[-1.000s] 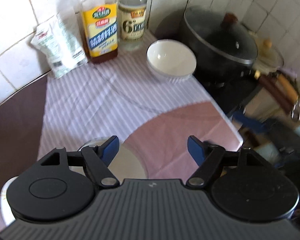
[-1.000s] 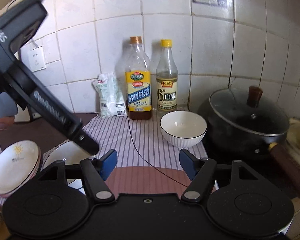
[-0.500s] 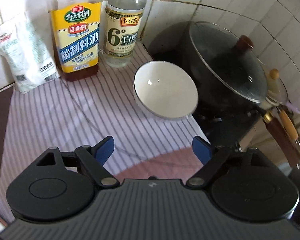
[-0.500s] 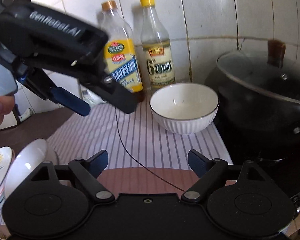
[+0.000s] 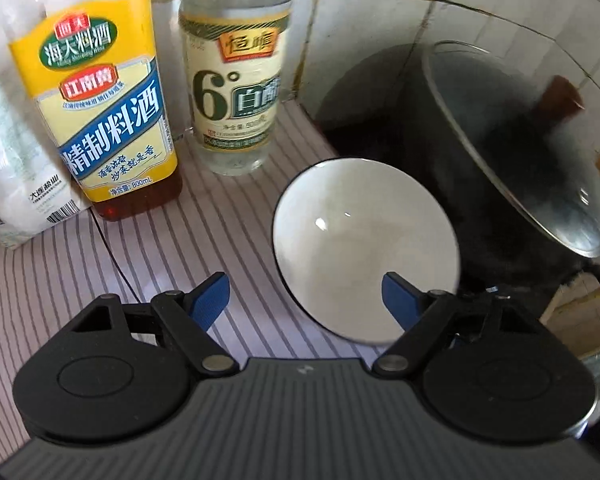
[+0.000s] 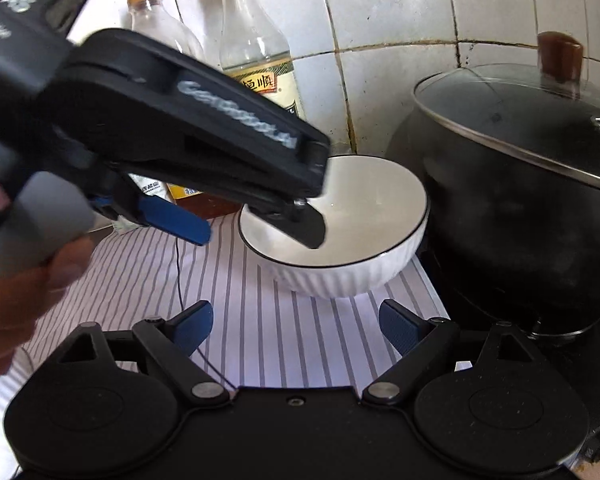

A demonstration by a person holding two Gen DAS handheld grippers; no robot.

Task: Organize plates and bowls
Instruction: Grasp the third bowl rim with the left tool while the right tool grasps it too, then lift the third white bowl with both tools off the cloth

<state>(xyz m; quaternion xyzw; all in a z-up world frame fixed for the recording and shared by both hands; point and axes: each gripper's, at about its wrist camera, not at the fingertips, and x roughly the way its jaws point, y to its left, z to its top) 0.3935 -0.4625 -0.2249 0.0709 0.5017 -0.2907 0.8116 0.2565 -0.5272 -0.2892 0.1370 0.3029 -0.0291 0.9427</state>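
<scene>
A white ribbed bowl with a dark rim [image 5: 364,248] [image 6: 364,216] stands on the striped cloth beside the black pot. My left gripper [image 5: 306,300] is open, with its right finger over the bowl's inside and its left finger outside the near rim. In the right wrist view the left gripper [image 6: 260,228] reaches down over the bowl's left rim. My right gripper [image 6: 296,326] is open and empty, a little short of the bowl.
A black pot with a glass lid [image 5: 512,184] [image 6: 520,184] stands right of the bowl. A cooking-wine bottle [image 5: 100,120], a vinegar bottle [image 5: 236,80] and a white bag [image 5: 8,184] stand at the tiled wall behind. A striped cloth [image 6: 268,344] covers the counter.
Both grippers have moved forward toward the bowl. The left gripper has come down over the bowl's rim. The stacked plates at the left have left the view.
</scene>
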